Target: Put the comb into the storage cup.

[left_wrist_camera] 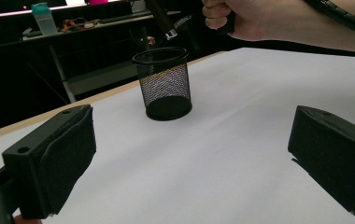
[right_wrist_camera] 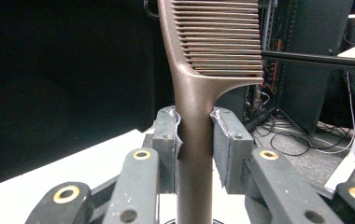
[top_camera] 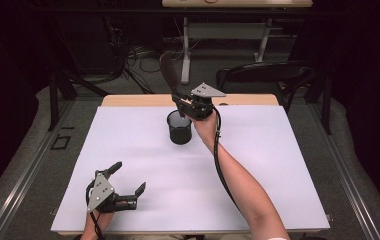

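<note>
At upper centre of the high view, the right gripper [top_camera: 184, 101] pinches a brown comb [right_wrist_camera: 199, 93] by its handle, long axis upright, teeth end up, above the mesh cup [top_camera: 179, 128]. The left gripper [top_camera: 128, 182], lower left, stands spread.

Both grippers black w/ grey three-cornered plates: left gripper [top_camera: 128, 184], right gripper [top_camera: 182, 100]; brass-ringed screws, ribbed black cables; bare forearms.
</note>
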